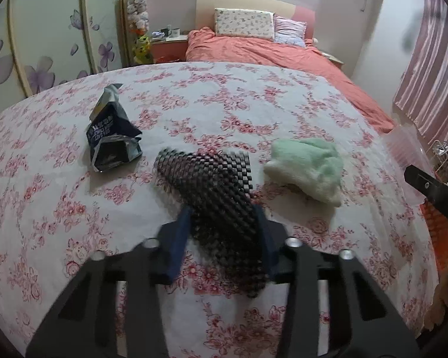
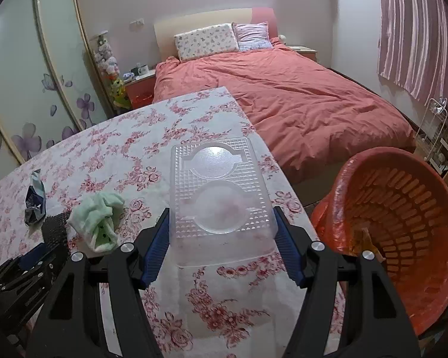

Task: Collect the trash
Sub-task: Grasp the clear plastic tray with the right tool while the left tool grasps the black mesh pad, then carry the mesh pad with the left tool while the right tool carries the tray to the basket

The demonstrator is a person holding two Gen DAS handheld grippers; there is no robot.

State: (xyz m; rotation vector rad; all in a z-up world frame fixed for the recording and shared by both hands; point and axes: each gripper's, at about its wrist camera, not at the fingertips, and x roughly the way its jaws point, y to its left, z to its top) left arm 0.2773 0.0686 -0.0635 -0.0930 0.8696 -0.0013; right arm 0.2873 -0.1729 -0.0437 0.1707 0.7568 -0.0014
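Blue fingers [image 1: 179,247] of the left gripper [image 1: 224,238] clamp a black mesh mat [image 1: 212,185] lying on the floral desk [image 1: 59,208]. Right gripper [image 2: 222,244] fingers grip a clear plastic tray [image 2: 221,197] beside the orange basket [image 2: 403,232]. A crumpled dark wrapper [image 1: 113,137] and green cloth [image 1: 307,167] lie nearby.

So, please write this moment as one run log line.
left gripper: shut on black mesh | right gripper: shut on clear tray | basket: right of table | bag, cloth: on table

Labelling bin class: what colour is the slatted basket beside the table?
Orange-red basket; clearest in the right wrist view.
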